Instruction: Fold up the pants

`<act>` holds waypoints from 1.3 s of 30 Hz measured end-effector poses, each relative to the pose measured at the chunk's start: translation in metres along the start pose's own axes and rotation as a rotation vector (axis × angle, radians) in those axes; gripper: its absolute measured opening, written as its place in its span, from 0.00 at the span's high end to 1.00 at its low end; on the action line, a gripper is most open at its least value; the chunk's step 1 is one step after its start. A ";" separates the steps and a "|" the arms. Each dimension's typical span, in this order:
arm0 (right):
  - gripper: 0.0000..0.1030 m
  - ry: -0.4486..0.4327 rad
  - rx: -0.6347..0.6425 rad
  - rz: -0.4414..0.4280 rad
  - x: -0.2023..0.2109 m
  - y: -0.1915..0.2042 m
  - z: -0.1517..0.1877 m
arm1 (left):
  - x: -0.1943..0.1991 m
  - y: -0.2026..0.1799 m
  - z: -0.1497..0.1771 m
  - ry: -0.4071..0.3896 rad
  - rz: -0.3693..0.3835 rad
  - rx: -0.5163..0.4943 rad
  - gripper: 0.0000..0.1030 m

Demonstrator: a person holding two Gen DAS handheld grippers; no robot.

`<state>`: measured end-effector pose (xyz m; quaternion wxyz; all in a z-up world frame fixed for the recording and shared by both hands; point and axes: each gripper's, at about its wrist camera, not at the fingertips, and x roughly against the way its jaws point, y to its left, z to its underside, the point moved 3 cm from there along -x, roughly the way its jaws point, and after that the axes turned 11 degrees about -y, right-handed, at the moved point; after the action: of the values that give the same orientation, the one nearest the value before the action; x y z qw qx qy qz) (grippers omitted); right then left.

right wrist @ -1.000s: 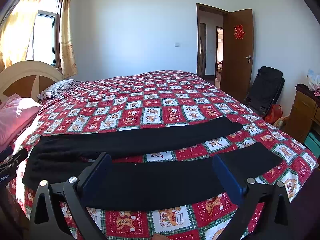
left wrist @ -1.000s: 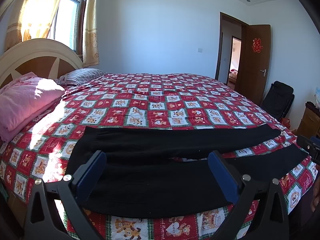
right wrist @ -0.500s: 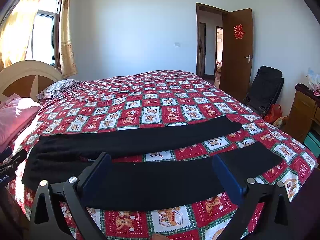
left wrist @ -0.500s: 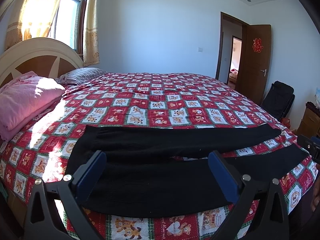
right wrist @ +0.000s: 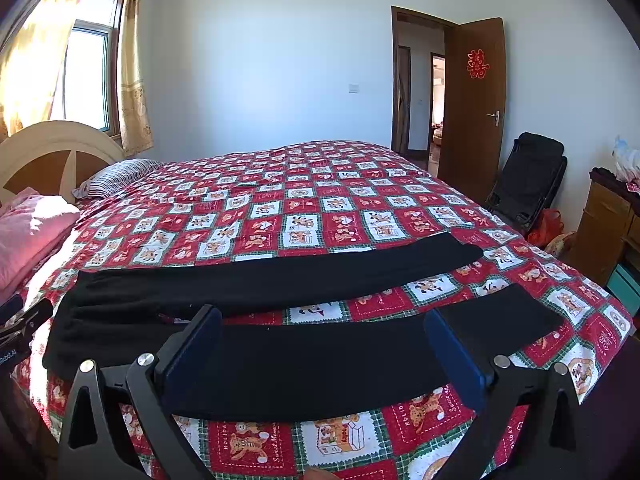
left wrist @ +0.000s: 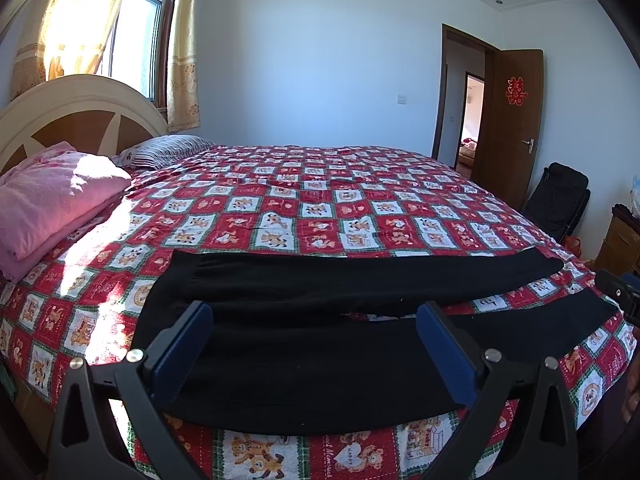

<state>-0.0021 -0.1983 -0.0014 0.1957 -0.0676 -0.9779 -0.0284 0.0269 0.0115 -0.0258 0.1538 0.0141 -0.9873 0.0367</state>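
Black pants [left wrist: 320,288] lie flat on the red patterned bedspread [left wrist: 320,208], waist at the left, both legs spread apart and running right. They also show in the right wrist view [right wrist: 280,280]. My left gripper [left wrist: 314,320] is open and empty, held above the near leg by the waist end. My right gripper [right wrist: 324,328] is open and empty, above the near leg's middle. The right gripper's body shows at the left wrist view's right edge [left wrist: 618,292]; the left gripper's body shows at the right wrist view's left edge [right wrist: 20,320].
A pink folded quilt [left wrist: 48,196] and a striped pillow [left wrist: 168,150] lie by the headboard [left wrist: 76,120] at the left. A black folded chair [right wrist: 524,176], a wooden cabinet [right wrist: 608,224] and an open brown door [right wrist: 472,100] stand to the right of the bed.
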 end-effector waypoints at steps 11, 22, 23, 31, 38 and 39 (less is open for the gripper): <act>0.01 0.012 0.009 0.007 -0.004 -0.001 0.003 | -0.006 0.004 0.007 0.019 -0.010 -0.002 0.00; 0.01 0.040 0.011 0.013 -0.014 -0.002 0.011 | -0.015 0.003 0.015 0.049 -0.004 0.000 0.00; 0.01 0.044 0.012 0.013 -0.015 -0.002 0.012 | -0.018 0.003 0.017 0.056 -0.002 0.003 0.00; 0.01 0.089 0.021 -0.003 -0.031 0.001 0.027 | -0.031 0.017 0.025 0.093 -0.012 0.007 0.00; 0.01 0.095 0.004 -0.050 -0.045 -0.003 0.040 | -0.068 0.092 0.016 0.096 -0.130 -0.049 0.00; 0.01 0.104 -0.003 -0.057 -0.048 -0.003 0.043 | -0.076 0.105 0.015 0.105 -0.145 -0.047 0.00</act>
<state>0.0250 -0.2037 -0.0600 0.2454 -0.0386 -0.9679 -0.0391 0.0908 0.1161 -0.0704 0.2080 0.0798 -0.9749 0.0032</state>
